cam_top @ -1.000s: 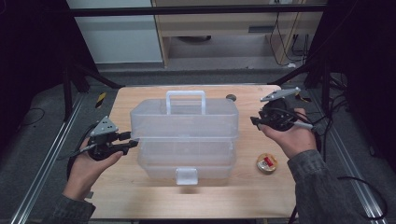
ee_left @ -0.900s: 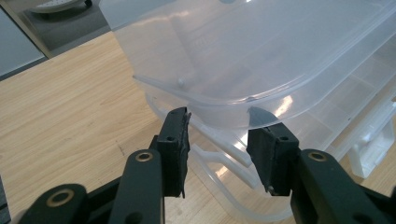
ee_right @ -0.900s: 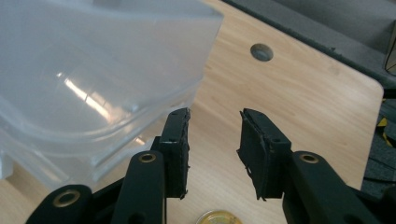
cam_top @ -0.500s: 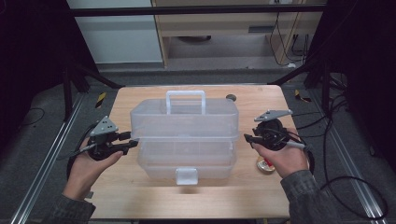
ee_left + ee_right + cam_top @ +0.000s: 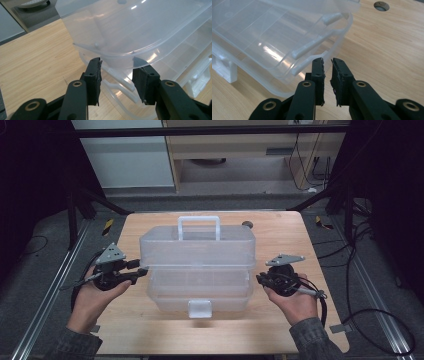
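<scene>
A clear plastic toolbox [image 5: 197, 250] with a white handle [image 5: 199, 222] stands mid-table, its upper tier set back over the lower tray. My left gripper [image 5: 141, 270] is at the box's left side. It is open, and the upper tier's corner [image 5: 140, 30] lies just beyond my left gripper [image 5: 117, 62]. My right gripper [image 5: 259, 279] is at the box's right side. In the right gripper view my right gripper [image 5: 327, 61] has its jaws almost together with nothing between them, a short way from the lower tray's rim [image 5: 262, 37].
The wooden table [image 5: 280, 235] has bare room left, right and in front of the box. A round cable hole [image 5: 247, 224] sits behind the box. The box's front latch [image 5: 200, 309] faces the near edge. Metal rails run along both sides of the table.
My right gripper has come from the back right down and toward the near edge, to the box's right side; the hand now covers the small roll. The left gripper has stayed put.
</scene>
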